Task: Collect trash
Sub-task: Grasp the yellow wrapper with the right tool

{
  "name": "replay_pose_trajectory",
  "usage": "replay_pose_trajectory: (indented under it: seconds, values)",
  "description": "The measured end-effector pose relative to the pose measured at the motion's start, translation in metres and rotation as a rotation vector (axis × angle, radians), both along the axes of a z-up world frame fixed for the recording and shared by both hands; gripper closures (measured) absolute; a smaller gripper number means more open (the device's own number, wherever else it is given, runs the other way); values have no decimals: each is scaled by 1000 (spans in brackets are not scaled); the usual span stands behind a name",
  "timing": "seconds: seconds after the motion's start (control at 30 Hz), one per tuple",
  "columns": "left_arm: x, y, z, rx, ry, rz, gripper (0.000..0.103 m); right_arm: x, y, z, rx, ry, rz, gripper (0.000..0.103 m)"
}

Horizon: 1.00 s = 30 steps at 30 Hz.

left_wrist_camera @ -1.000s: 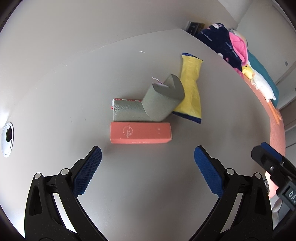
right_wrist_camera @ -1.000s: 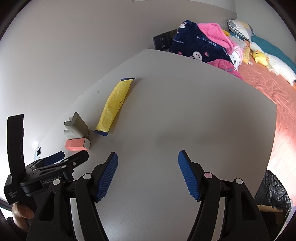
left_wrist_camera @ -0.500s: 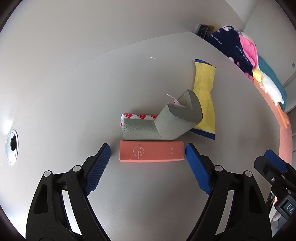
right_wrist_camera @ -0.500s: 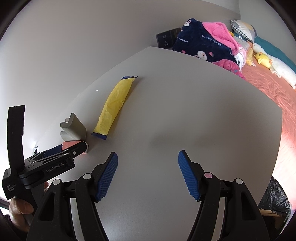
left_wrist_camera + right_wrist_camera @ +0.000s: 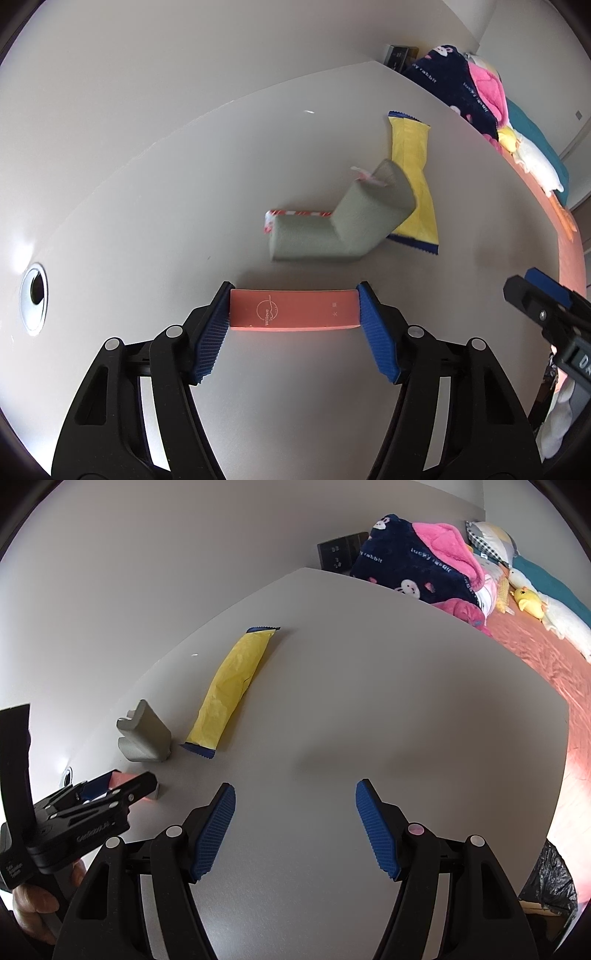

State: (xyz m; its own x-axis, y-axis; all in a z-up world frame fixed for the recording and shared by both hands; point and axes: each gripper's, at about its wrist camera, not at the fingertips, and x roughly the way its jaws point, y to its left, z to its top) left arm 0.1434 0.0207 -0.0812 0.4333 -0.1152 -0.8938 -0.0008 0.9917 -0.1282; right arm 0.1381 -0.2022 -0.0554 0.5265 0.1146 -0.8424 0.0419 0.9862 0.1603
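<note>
My left gripper [image 5: 294,309] is closing its jaws on the salmon-pink box [image 5: 294,309]; the blue pads [image 5: 212,334] sit against both short ends of it, box lying flat on the grey table [image 5: 147,206]. Box is shut, contents not visible. My right gripper [image 5: 295,825] hangs over bare table, jaws roughly two-thirds apart, nothing between them.

Just behind the pink box, apart from it: bent grey-green carton [image 5: 341,225], one half flat, other half kinked upward, open top end with a bit of pink-white scrap [image 5: 365,175] sticking out. A red-white striped edge [image 5: 299,213] shows behind its flat half. Past it, the yellow wrapper [image 5: 413,177] lies flat, blue serrated ends, its near part tucked behind the carton's raised half; can't tell if anything is inside.

Cable hole [image 5: 34,295] in the table off left. Far beyond table edge: navy blanket [image 5: 402,565] with pink lining, plush toys [image 5: 532,600] on a bed. Lower right in the right wrist view, a black bin bag [image 5: 546,886]; contents unclear.
</note>
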Motion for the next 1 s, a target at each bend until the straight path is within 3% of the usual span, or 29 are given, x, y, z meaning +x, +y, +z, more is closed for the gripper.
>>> replay_pose_trajectory:
  seconds: [0.37, 0.63, 1.0]
  values:
    - [-9, 25, 21, -35, -58, 50, 38, 23, 17, -6, 15, -11, 31, 34]
    - [-8, 36, 30, -44, -97, 72, 38, 61, 25, -10, 55, -8, -11, 34]
    - [-7, 46, 26, -69, -99, 96, 38, 103, 43, -13, -6, -6, -48, 34]
